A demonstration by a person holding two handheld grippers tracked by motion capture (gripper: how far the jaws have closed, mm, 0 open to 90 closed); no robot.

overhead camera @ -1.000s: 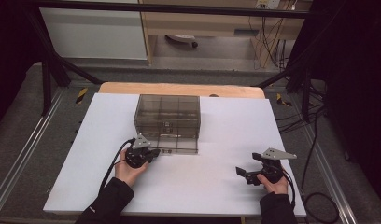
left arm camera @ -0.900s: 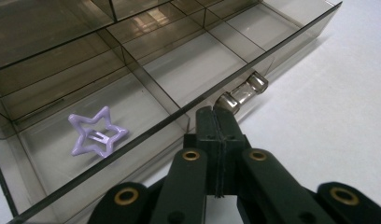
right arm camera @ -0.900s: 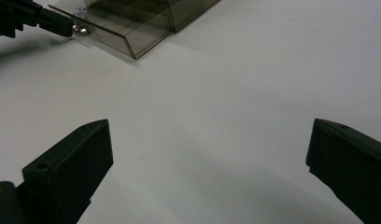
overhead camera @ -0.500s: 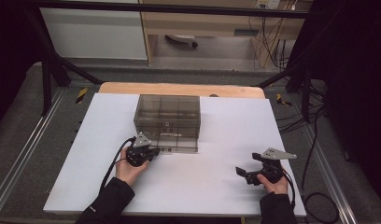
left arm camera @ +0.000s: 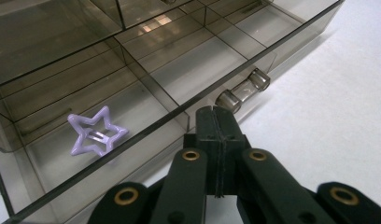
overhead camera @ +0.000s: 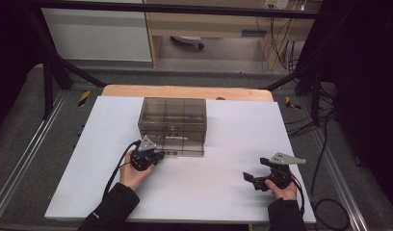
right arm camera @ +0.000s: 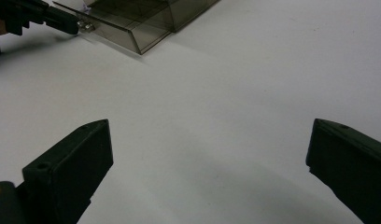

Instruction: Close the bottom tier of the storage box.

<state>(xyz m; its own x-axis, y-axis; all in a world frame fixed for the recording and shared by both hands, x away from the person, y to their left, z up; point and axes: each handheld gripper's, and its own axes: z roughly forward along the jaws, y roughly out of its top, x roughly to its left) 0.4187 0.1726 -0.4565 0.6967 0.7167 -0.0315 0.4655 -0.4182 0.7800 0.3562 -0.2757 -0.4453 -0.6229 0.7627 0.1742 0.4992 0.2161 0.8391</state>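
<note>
Two grippers on a white counter (overhead camera: 199,192), left gripper (left arm camera: 215,114) with fingers pressed together just beside the clear handle (left arm camera: 242,91) of a smoky drawer (left arm camera: 146,79) holding a lilac star clip (left arm camera: 96,132), right gripper (overhead camera: 250,179) well apart, fingers spread wide.

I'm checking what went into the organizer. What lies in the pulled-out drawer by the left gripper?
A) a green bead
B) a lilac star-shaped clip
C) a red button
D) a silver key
B: the left gripper view shows a lilac star-shaped clip lying flat in a compartment of the smoky clear drawer.
</note>
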